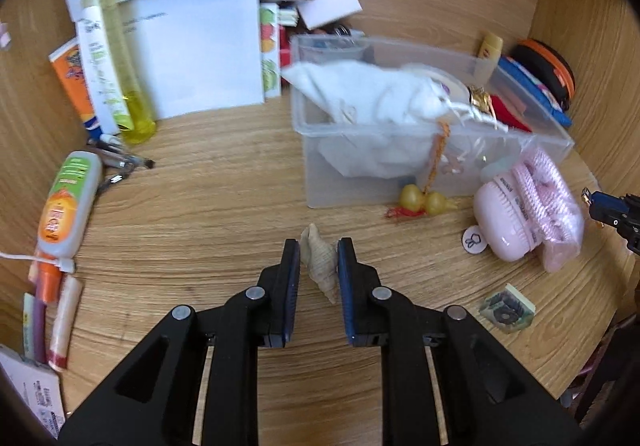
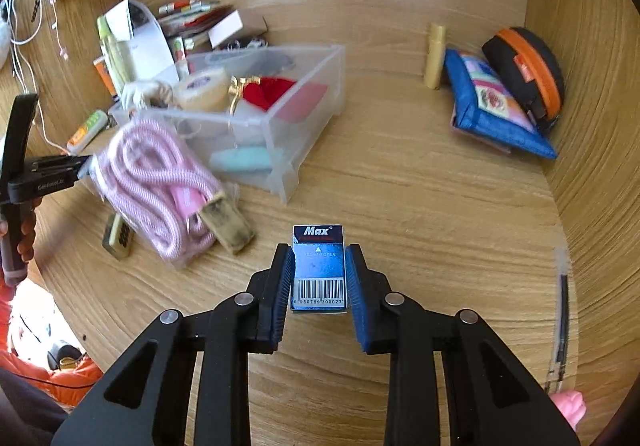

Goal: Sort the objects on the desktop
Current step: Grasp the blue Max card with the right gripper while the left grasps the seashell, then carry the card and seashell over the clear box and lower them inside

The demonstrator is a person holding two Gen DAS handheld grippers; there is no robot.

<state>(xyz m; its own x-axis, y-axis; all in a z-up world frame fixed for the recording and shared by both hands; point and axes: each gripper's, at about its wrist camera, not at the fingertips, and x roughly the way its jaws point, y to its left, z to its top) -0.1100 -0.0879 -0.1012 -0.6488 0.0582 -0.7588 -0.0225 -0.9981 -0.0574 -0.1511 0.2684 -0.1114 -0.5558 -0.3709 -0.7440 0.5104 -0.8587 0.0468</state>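
Left wrist view shows the left gripper [image 1: 318,246] at lower centre, clenched on a pale spiral seashell [image 1: 320,264] that stands lengthwise between the blue pads, its tip poking out past them. Whether the shell is clear of the wooden desk [image 1: 224,181] cannot be told from this angle. Just above it, right of centre, sits a clear plastic bin [image 1: 320,181] with a white cloth [image 1: 372,97] spilling over its rim; a small yellow gourd charm [image 1: 424,201] lies against the bin's front wall, and a pink brush [image 1: 500,217] lies to the right of it.

Right wrist view has the right gripper [image 2: 319,250] at lower centre, closed on a small blue box [image 2: 319,270] marked "Max", barcode facing the camera. The same bin appears at upper left of centre, already holding a roll of tape [image 2: 202,87] and something red [image 2: 272,89]. A pink cord in a clear bag [image 2: 160,181] lies between bin and left edge.

Both hands look to be at the pick-and-carry stage, each with one small item in grip. The likely next move is to bring each item over the open bin and let go, one hand at a time so they don't crowd. The shell is narrow and tapered, so it may twist in the pads if jolted.
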